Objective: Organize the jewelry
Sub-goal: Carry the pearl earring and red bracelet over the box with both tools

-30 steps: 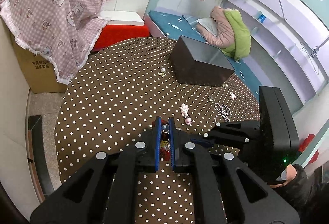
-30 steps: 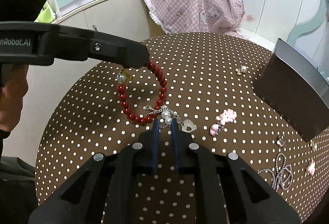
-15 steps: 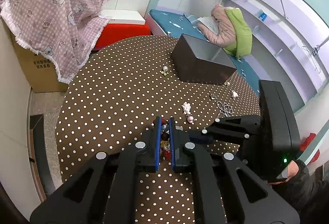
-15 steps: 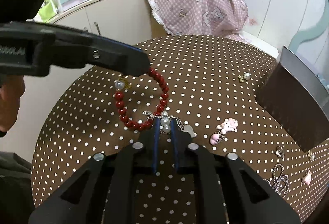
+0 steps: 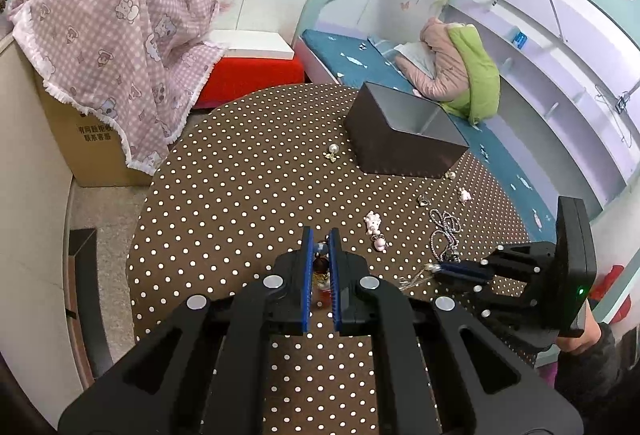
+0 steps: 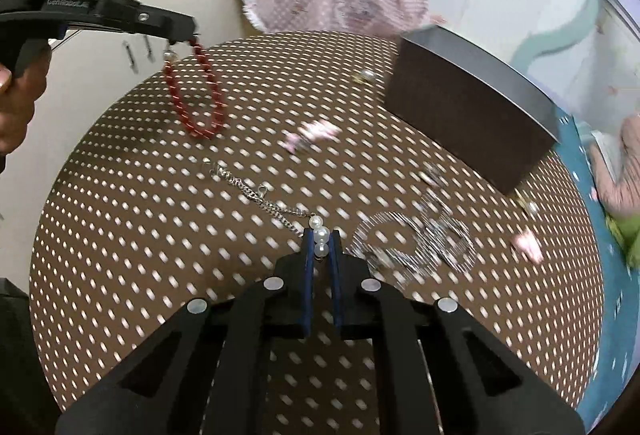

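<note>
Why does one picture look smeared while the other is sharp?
Right wrist view: motion blur stretches the tablecloth dots into streaks and softens the dark box; only its own tool stays crisp. Left wrist view: sharp throughout, though the fisheye bends the edges.

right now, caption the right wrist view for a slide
Right gripper pinches a pearl-and-silver chain bracelet; left gripper dangles a red bead bracelet.

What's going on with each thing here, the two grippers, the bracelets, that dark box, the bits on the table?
Left gripper: shut on the red bead bracelet.
Red bead bracelet: hanging from that gripper, above the table.
Right gripper: shut on the pearl chain bracelet.
Pearl chain bracelet: pinched at its pearls, chain trailing out.
Dark box: open, on the table.
Pink charms: lying loose.
Silver chain: lying loose.
</note>
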Demonstrator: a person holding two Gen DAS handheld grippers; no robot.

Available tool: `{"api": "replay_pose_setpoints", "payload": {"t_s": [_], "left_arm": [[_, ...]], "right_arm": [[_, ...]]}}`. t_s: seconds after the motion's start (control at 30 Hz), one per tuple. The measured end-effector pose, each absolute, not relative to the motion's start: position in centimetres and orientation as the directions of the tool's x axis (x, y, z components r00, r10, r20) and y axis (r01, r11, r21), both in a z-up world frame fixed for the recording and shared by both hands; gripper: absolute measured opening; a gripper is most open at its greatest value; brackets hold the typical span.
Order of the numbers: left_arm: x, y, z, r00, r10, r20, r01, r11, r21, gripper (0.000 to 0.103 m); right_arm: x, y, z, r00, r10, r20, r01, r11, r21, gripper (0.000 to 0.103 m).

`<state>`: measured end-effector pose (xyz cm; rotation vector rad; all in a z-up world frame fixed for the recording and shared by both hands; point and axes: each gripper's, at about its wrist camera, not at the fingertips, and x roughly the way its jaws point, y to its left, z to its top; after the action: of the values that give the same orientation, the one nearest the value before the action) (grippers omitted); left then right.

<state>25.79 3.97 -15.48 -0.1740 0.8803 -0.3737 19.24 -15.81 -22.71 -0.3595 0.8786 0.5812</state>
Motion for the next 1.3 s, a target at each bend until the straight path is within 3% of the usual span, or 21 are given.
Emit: {"api": "replay_pose_setpoints", "payload": {"t_s": [0.37, 0.87, 1.3], "left_arm": [[25.4, 0.7, -13.0, 0.587, -0.42, -0.692, 0.325, 0.905, -0.274, 0.008], [31.4, -4.8, -4.1, 0.643, -0.477, -0.599, 0.462, 0.866, -0.193, 0.008], [38.7, -9.4, -4.6, 0.581, -0.497, -0.644, 0.494, 0.845, -0.207, 0.008]], "right_arm": [[18.0, -18.9, -18.1, 0.56, 0.425, -0.711, -0.588, 0.809, 0.021, 0.006], [23.5, -19.9, -6.4, 0.724, 0.425, -0.544, -0.544, 0.836, -0.07, 0.006], [30.9, -21.5, -6.3, 0.713, 0.381, -0.589, -0.506, 0.861, -0.057, 0.006]]}}
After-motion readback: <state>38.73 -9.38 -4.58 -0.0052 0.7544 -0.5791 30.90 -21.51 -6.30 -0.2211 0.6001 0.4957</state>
